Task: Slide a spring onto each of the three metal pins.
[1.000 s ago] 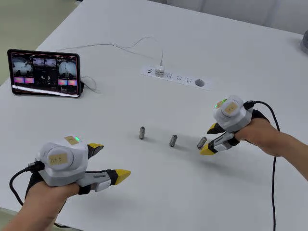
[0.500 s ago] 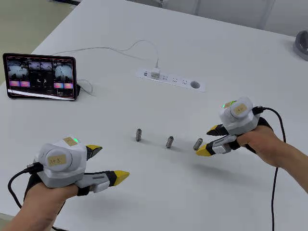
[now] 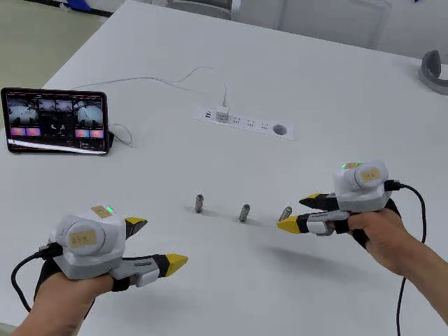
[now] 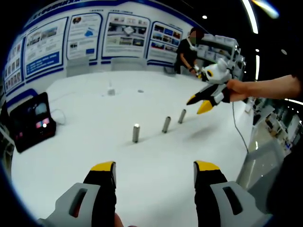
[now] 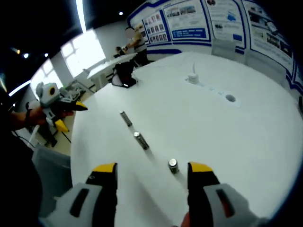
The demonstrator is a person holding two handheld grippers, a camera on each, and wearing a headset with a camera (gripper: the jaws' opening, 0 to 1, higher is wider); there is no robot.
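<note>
A white table (image 3: 210,63) carries everything, and the middle pin (image 3: 244,213) of a short row serves as the mark for all the rest.

A tablet (image 3: 56,120) with a lit screen stands well to the left of the middle pin and further from the person. A white strip (image 3: 255,126) lies beyond the middle pin, well apart from it. It has a plug (image 3: 222,114) in its left end, and a thin cable (image 3: 154,78) trails off leftward from there.

The left gripper (image 3: 157,242) is held in a hand, nearer the person than the middle pin and to its left, well apart. Its yellow-tipped jaws stand wide apart with nothing between them. The right gripper (image 3: 297,213) is on the other side of the middle pin, at about the same depth. Its jaws are also spread and hold nothing, and they point along the row.

The left pin (image 3: 199,204) stands near the middle pin, upright. The right pin (image 3: 285,213) is near it on the other side, just beside the right gripper's lower tip, and I cannot tell if they touch. In the right gripper view this pin sits between the two jaws, a little ahead of them.

In the head view the middle pin looks ribbed, as if a spring (image 3: 244,215) is round it, but it is too small to be sure.
</note>
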